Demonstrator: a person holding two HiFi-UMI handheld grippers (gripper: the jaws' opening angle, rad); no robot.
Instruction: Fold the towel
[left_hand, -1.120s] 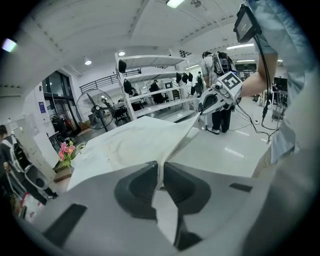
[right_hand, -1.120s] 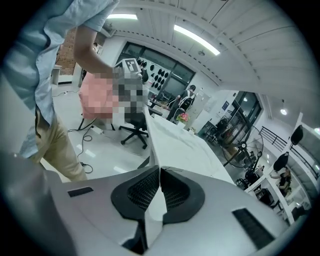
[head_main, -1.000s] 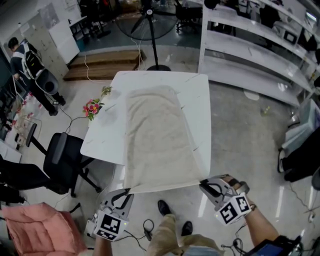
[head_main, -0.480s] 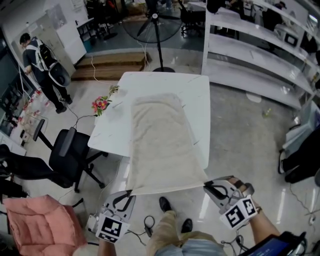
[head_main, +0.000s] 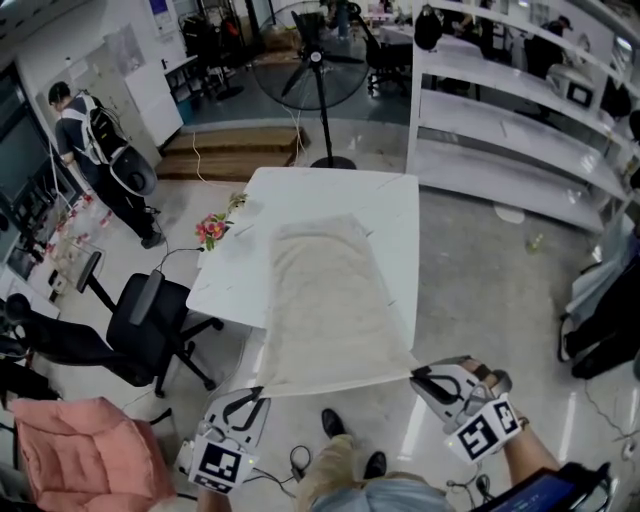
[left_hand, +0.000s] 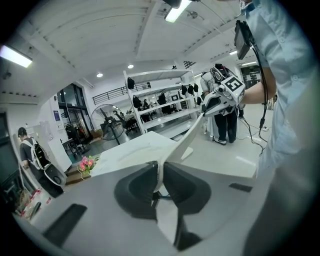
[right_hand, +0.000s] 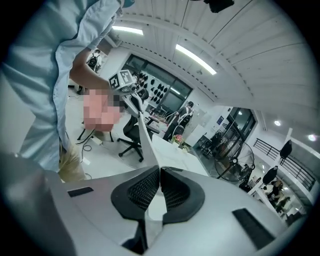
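Gripping one towel (head_main: 335, 300) by two corners, left gripper (head_main: 258, 393) and right gripper (head_main: 418, 375) each clamped on it, one table (head_main: 330, 193).

We note a white bench (head_main: 238, 272) on a grey floor. A spray of pink flowers (head_main: 212, 230) sits at its left edge; we cannot tell whether it rests on the top. Beyond the far end stands a black pedestal fan (head_main: 312, 62), upright, with a low wooden platform (head_main: 225, 152) to the left of its base. White shelving (head_main: 500, 130) runs along the right side. A black office chair (head_main: 145, 325) stands just left of the bench, with a pink padded seat (head_main: 85, 455) nearer the lower left corner. A person with a backpack (head_main: 95, 150) stands at the left, well apart from the bench.
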